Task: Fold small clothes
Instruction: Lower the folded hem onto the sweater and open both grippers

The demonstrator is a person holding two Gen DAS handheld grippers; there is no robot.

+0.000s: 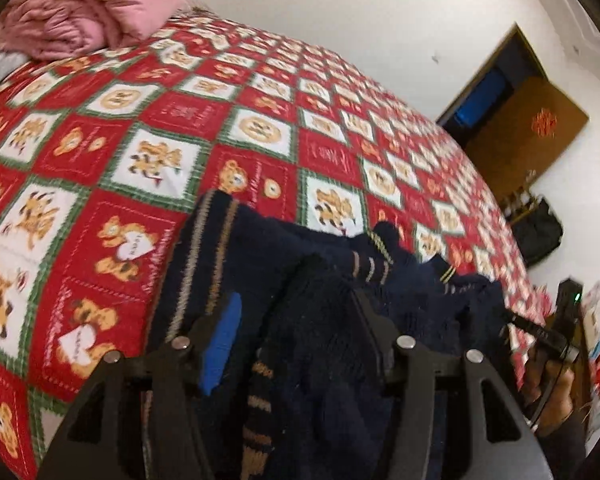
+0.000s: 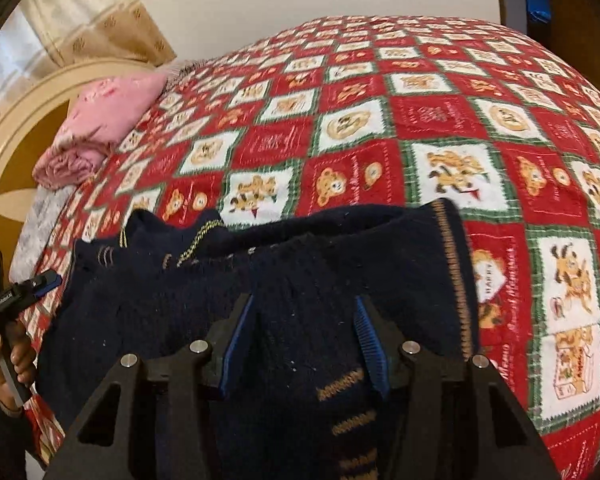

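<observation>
A navy knitted sweater [image 1: 440, 312] [image 2: 180, 288] with tan stripes lies bunched on the red checked bedspread [image 1: 180, 112] [image 2: 420, 120]. My left gripper [image 1: 294, 300] stands over its one end, jaws apart, with a hump of knit between the blue pads [image 1: 220, 344] and no pad pressing on it. Over the other end is my right gripper [image 2: 304, 300], also open, its blue pads [image 2: 370, 344] standing free on either side of the fabric below. Each gripper shows at the edge of the other's view, held in a hand [image 1: 548, 392] [image 2: 12, 360].
A folded pink quilt [image 1: 88, 12] [image 2: 108, 116] lies at the head of the bed by the cream headboard [image 2: 20, 128]. Beyond the bed are a white wall, a brown door [image 1: 528, 128] and a black bag [image 1: 540, 232] on the floor.
</observation>
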